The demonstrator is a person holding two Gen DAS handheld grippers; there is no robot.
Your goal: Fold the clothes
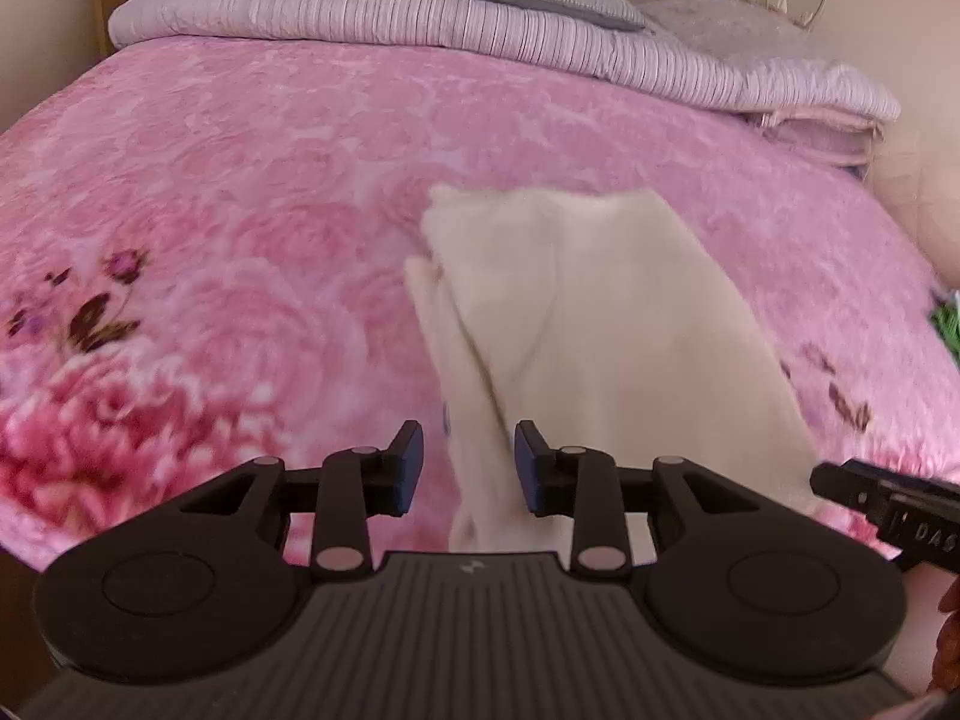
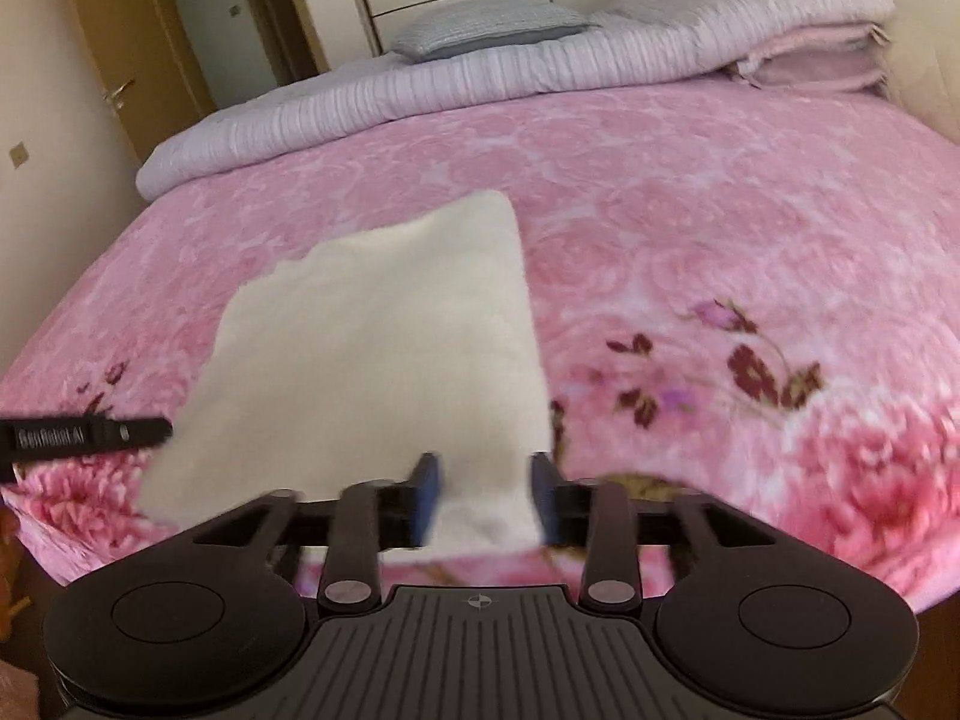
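Cream garment (image 2: 384, 354) lies folded into a long panel on the pink floral bedspread (image 2: 690, 210), near edge by both your tools. Your left gripper (image 1: 468, 465) stands open with a cloth edge between the pads, not pinched. Your right gripper (image 2: 485, 495) is parted too, the cloth corner loose in the gap (blurred there). Looks like you're between folds. Next move: pinch the near edge with both and carry it toward the striped quilt (image 2: 420, 90), keeping corners level.
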